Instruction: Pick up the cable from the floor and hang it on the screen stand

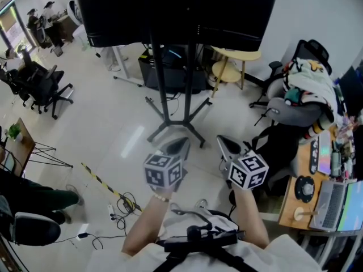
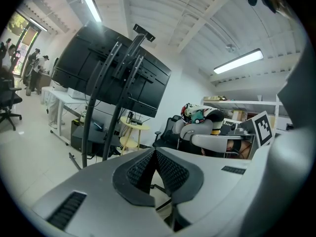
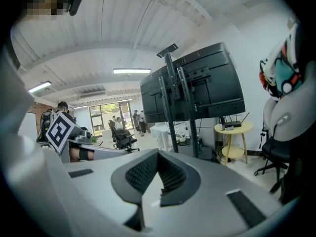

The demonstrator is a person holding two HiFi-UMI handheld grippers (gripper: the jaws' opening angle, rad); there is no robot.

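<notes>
A black chest strap [image 1: 198,243] sits closest, with both forearms [image 1: 148,222] stretched from it toward the screen stand [image 1: 164,78]. Right of the stand are a round yellow table [image 1: 231,61] and a chair [image 1: 295,109] heaped with clothes. Behind the stand's pole sits a dark box [image 1: 150,72], half hidden. The screen [image 1: 176,10] is cut off at the top. The cable [image 1: 125,204] lies tangled on the floor [image 1: 113,123], left of the stand's feet and well apart from both grippers; its ends are hard to trace. The left gripper [image 1: 182,143] and right gripper [image 1: 222,140] hang short of the stand, each with jaws pressed together on nothing.
</notes>
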